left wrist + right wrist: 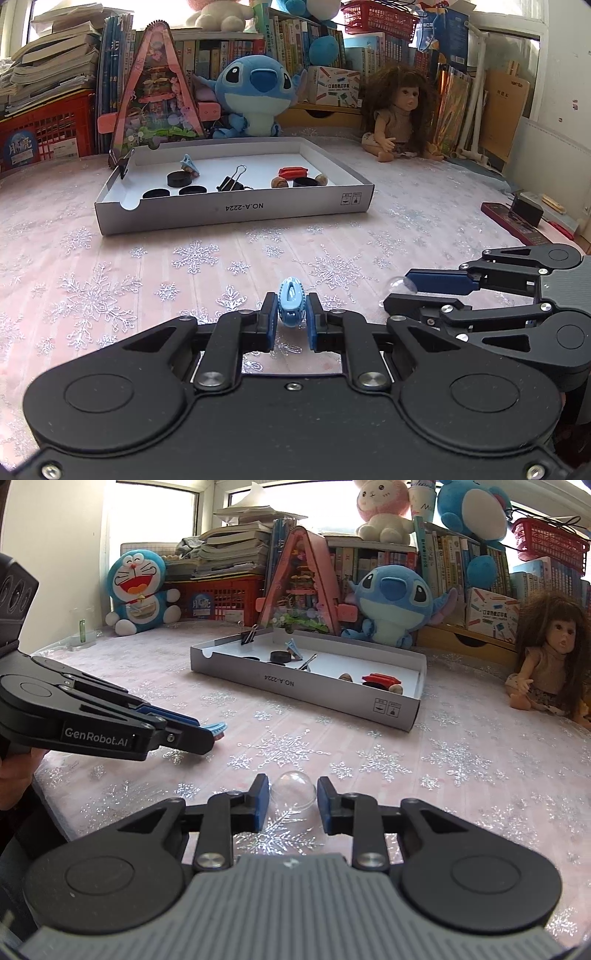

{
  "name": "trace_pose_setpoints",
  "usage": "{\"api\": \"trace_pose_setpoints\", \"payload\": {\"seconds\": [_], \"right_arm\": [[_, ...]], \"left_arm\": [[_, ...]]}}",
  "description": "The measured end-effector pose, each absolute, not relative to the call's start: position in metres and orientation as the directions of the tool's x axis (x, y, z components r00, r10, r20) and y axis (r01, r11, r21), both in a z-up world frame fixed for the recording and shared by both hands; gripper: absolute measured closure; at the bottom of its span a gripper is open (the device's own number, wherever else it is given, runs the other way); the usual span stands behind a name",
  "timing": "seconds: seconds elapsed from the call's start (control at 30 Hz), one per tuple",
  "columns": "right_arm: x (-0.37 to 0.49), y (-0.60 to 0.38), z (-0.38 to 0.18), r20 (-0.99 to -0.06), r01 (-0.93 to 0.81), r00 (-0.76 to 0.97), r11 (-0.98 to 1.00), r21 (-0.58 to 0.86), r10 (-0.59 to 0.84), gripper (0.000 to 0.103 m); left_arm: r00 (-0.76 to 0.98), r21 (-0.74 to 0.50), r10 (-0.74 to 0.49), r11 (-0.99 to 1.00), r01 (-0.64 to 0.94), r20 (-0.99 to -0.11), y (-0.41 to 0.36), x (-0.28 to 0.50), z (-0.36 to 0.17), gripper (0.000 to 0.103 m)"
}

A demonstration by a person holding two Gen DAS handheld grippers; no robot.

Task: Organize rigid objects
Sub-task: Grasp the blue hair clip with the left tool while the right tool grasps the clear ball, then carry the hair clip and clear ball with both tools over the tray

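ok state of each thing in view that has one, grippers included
left gripper: shut on the blue clip
right gripper: pads at the clear dome, grip uncertain
clear dome: round side up on the tablecloth
box tray: open-topped, holding small items
binder clip: in tray, handles raised

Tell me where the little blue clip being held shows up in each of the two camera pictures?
Left wrist view: the blue clip sits low in the middle, pinched in the left gripper.
Right wrist view: the same clip shows at mid-left, poking from the tips of the gripper that reaches in from the left edge.
Shared landmark: the grey cardboard tray printed NO.A-2224, lying on the table beyond the clip in both.
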State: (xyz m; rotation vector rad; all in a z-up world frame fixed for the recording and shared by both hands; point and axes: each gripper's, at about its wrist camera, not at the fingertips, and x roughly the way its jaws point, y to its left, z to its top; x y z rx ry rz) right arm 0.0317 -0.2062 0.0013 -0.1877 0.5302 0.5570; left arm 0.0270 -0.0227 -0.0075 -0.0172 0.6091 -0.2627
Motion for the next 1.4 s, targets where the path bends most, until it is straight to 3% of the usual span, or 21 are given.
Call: {"api": "trace_pose_setpoints", "payload": {"seconds": [0.83,1.4], "right_arm": [[0.056,-0.216,0.016,-0.49,-0.414,0.798,0.91,-0.022,0.351,0.07],[0.124,-0.207,0.041,-0.436,-0.36,0.835,0.932,0.028,0.336,0.07]], "left_arm": [[0.816,-0.085,-0.196,0.98,0.179,-0.543,-0.011,0.043,0.002,0.088],[0.867,-0.069,-0.106,0.994,0.083,-0.487,0.016,0.116,0.034,0.088]]}}
